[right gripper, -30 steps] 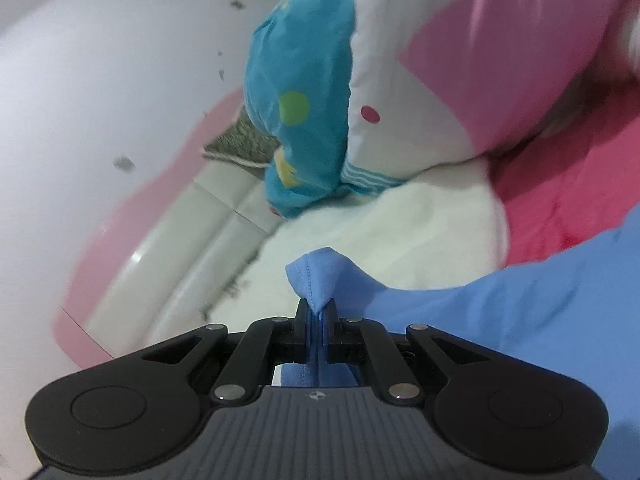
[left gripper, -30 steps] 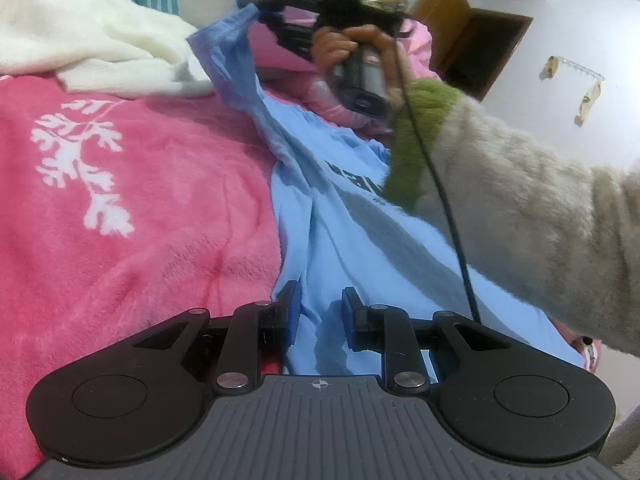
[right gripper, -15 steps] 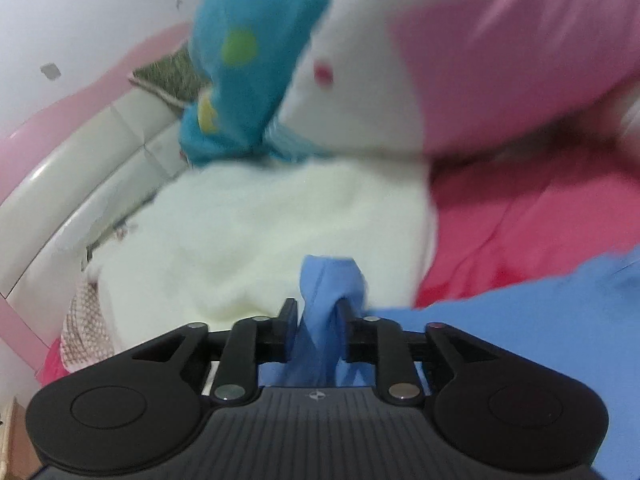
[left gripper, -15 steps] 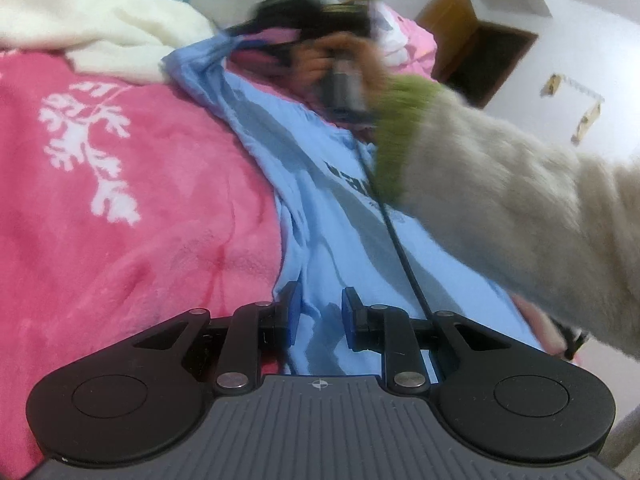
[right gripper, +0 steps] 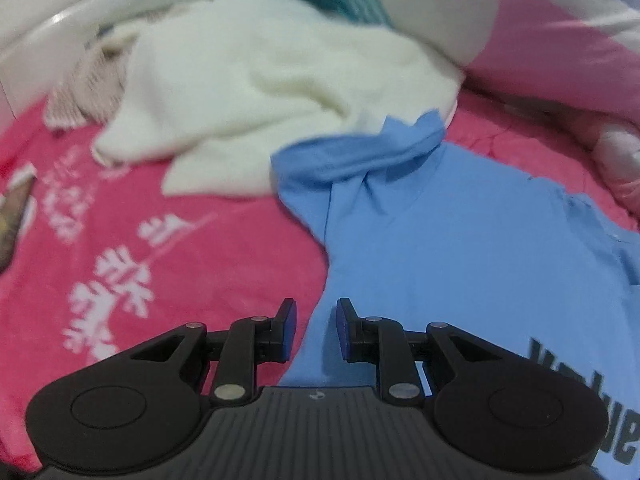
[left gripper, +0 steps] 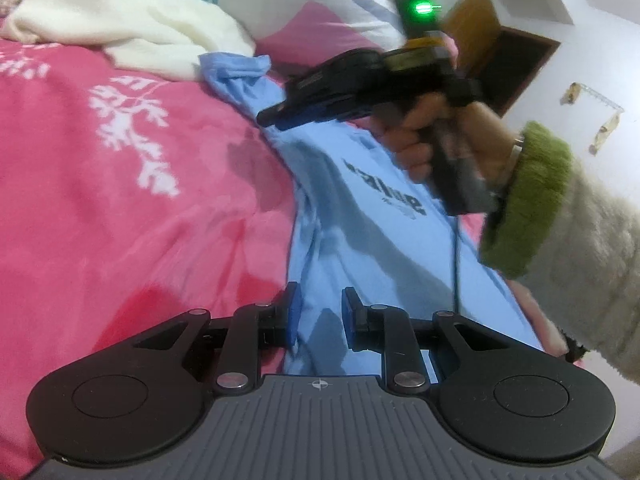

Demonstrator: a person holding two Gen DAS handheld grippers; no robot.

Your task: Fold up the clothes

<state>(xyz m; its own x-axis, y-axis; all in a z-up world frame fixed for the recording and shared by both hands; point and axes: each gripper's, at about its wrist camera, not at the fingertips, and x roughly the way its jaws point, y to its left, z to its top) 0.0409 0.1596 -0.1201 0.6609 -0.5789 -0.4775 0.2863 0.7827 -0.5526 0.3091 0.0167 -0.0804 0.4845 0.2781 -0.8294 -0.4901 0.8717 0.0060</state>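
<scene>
A light blue T-shirt (left gripper: 360, 208) with dark lettering lies spread on the pink bedspread (left gripper: 120, 200). Its sleeve (right gripper: 360, 156) rests crumpled against a white fleece garment (right gripper: 260, 80). My left gripper (left gripper: 319, 312) hovers open over the shirt's near edge, and blue cloth shows through the gap between its pads. My right gripper (right gripper: 316, 324) points down at the shirt's left edge; its jaws are closing with nothing between them. In the left wrist view the right gripper (left gripper: 268, 118), held by a hand (left gripper: 420, 132), hangs above the shirt's upper part.
A white fleece garment (left gripper: 120, 20) lies bunched at the head of the bed. Behind it is a pink, white and teal pillow (right gripper: 540, 40). A fluffy cream sleeve with a green cuff (left gripper: 532, 196) crosses the right side. A wooden door (left gripper: 516, 64) stands in the far wall.
The right gripper let go of the blue sleeve, which dropped onto the bed beside the white fleece. It then drew back and tilted down over the shirt. The left gripper shifted slightly.
</scene>
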